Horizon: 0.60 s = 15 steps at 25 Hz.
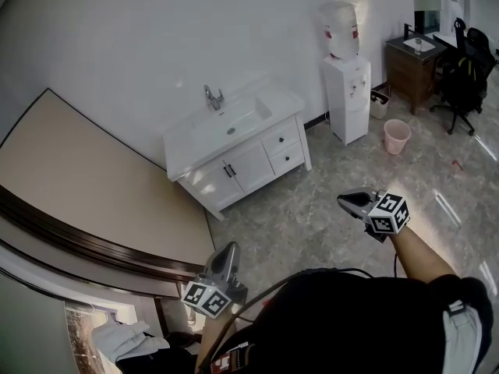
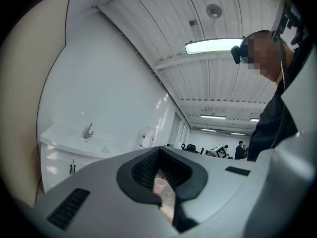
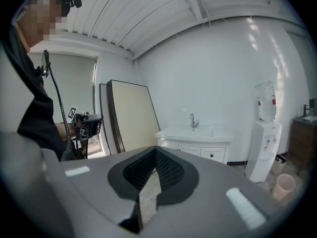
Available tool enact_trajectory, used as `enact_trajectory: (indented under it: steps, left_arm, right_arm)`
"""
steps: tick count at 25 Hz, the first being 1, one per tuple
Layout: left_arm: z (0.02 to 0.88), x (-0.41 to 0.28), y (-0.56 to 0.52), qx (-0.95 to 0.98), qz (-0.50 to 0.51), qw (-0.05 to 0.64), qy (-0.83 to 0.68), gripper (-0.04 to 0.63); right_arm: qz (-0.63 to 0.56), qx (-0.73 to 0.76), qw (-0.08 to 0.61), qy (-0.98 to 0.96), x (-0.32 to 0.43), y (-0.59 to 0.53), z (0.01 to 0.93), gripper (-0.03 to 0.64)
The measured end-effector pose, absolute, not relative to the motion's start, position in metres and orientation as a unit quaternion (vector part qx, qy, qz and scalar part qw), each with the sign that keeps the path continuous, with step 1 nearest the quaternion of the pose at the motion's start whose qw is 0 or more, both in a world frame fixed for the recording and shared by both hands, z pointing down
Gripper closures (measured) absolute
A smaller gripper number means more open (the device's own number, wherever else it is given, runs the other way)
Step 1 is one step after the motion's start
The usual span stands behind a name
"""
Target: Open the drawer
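Observation:
A white vanity cabinet [image 1: 234, 150] with a sink and tap stands against the far wall, some way off across the floor. Its two drawers [image 1: 284, 147] with dark knobs are stacked at its right end, both closed, beside a pair of doors. In the right gripper view the cabinet [image 3: 198, 138] shows ahead, right of centre, and it sits low at the left of the left gripper view [image 2: 64, 150]. My left gripper [image 1: 228, 249] and right gripper [image 1: 347, 200] are held out in the air toward it, far from the drawers. Both are shut with nothing between the jaws [image 2: 159, 150] [image 3: 156, 150].
A water dispenser [image 1: 347, 92] stands right of the vanity, with a pink bucket [image 1: 397, 135] on the floor beyond it. A wooden desk [image 1: 412, 65] and an office chair [image 1: 464, 76] are at the far right. A large beige panel [image 1: 86, 185] leans on the left wall.

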<state>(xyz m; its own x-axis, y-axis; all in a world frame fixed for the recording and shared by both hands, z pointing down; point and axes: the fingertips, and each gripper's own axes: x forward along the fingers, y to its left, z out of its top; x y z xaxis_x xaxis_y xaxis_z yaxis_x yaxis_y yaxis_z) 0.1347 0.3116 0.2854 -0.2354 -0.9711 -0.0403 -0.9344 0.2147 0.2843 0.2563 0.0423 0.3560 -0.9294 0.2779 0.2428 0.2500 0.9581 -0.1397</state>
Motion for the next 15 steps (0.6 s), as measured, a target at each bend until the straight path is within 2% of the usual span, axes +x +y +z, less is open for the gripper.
enact_trajectory:
  steps: [15]
  left_arm:
    - [0.262,-0.034,0.338,0.668,-0.132,0.061,-0.730,0.594]
  right_arm:
    - [0.038,-0.066,0.125,-0.989,0.120,0.082,0.316,0.621]
